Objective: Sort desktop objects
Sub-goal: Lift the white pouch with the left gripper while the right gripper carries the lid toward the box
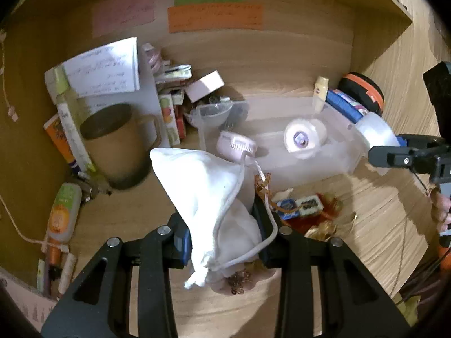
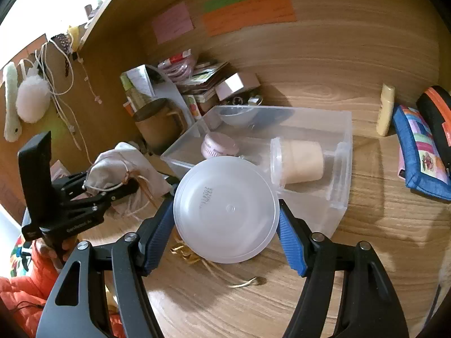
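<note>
My left gripper (image 1: 224,242) is shut on a white drawstring cloth bag (image 1: 208,191) and holds it above the wooden desk; the bag also shows in the right wrist view (image 2: 124,166). My right gripper (image 2: 225,211) is shut on a round translucent plastic container (image 2: 225,208), its base facing the camera, just in front of a clear plastic bin (image 2: 341,169). The container also shows at the right of the left wrist view (image 1: 376,133). The bin (image 1: 338,157) holds a cream-filled jar (image 2: 298,160) and a pink round case (image 2: 218,145).
A brown mug (image 1: 118,143), books and small boxes (image 1: 172,107), and tubes (image 1: 60,214) crowd the left. Snack packets and gold wrappers (image 1: 307,205) lie under the bag. A blue patterned pouch (image 2: 420,146), a black-and-orange case (image 2: 437,109) and a yellow bottle (image 2: 385,109) stand at right.
</note>
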{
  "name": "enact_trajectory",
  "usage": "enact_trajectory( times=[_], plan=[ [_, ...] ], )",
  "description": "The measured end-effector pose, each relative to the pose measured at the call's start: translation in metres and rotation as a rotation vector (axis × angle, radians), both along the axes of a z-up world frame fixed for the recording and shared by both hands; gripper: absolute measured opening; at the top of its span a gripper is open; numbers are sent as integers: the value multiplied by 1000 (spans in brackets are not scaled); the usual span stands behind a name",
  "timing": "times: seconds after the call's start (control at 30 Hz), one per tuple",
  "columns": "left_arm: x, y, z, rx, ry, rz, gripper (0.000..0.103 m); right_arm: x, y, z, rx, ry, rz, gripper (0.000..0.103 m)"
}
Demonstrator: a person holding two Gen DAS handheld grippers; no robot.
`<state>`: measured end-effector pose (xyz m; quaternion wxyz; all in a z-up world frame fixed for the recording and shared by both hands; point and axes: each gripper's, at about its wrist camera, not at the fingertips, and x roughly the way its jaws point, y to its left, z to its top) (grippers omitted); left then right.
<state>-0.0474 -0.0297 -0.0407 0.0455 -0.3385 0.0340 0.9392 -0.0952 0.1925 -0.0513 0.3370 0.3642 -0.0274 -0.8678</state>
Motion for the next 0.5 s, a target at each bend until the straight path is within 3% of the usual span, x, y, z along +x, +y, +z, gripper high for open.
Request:
enact_trajectory(
  times=[0.5],
  plan=[
    [-44,30,21,-36,31,-106,36,-30,18,-3,-28,-17,-57,67]
  ],
)
